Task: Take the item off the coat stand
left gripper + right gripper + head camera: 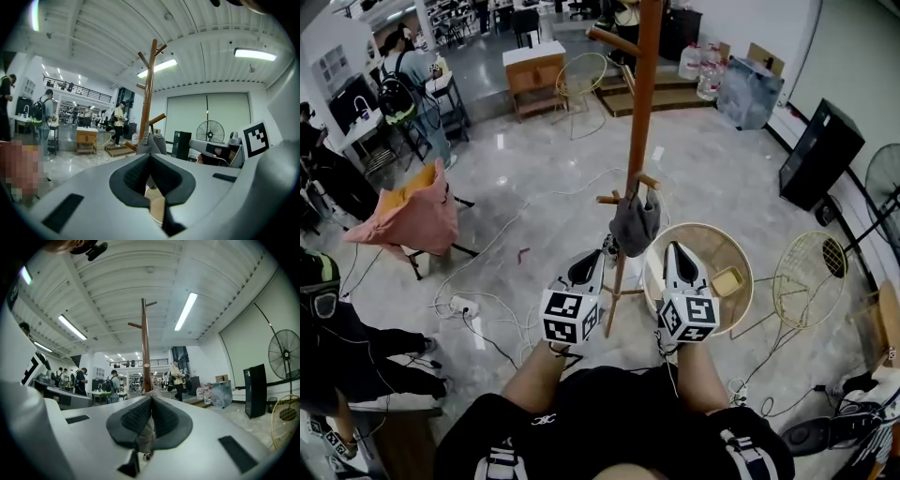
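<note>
Left claw (592,257) has its jaws together at the tips, with nothing between the pads in its own view (150,157). Right claw (674,249) is also closed pad to pad and holds nothing (151,399). Both are held about level and side by side, pointing at the coat stand (643,94).

The grey item (635,223) hangs on a low peg of the stand, just past the claw tips and between them. Neither claw touches it. In the left gripper view it sits right above the jaw tips (158,144), in front of the pole (149,93). In the right gripper view the pole (145,348) rises straight over the closed jaws.

Under the right claw is a round basket (705,226) on the floor beside the stand's foot. A wire chair (806,277) stands further right. White cables (502,314) trail over the floor to the left.
</note>
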The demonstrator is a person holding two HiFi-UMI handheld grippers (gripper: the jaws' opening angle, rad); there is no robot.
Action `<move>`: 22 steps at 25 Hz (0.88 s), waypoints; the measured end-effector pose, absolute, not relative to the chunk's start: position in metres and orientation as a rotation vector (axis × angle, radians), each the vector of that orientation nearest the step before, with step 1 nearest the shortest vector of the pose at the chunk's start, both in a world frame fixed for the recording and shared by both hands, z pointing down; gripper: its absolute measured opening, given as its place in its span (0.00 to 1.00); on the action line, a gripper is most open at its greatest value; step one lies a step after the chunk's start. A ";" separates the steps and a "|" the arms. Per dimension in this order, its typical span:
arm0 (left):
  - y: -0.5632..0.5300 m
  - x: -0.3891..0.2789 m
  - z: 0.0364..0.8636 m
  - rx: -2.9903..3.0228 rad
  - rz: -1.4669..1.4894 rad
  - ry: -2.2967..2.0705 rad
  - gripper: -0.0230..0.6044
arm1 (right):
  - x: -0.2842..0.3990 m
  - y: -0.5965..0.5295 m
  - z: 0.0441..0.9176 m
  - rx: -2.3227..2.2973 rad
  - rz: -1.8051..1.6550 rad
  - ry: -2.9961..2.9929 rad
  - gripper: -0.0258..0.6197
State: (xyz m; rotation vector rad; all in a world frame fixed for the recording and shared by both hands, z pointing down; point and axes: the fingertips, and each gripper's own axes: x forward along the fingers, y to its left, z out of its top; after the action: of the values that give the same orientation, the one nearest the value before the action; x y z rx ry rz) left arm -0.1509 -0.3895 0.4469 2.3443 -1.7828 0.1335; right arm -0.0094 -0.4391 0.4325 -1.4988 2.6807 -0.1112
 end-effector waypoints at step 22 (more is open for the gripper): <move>-0.424 -0.106 0.454 1.982 0.079 -2.146 0.06 | -0.017 -0.516 0.432 -0.564 -0.125 3.019 0.75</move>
State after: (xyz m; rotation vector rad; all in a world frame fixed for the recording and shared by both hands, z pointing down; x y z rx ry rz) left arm -0.1056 -0.4243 0.4541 1.9815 -2.1461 0.0788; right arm -0.0166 -0.5159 0.4323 -0.5637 3.0186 -0.1251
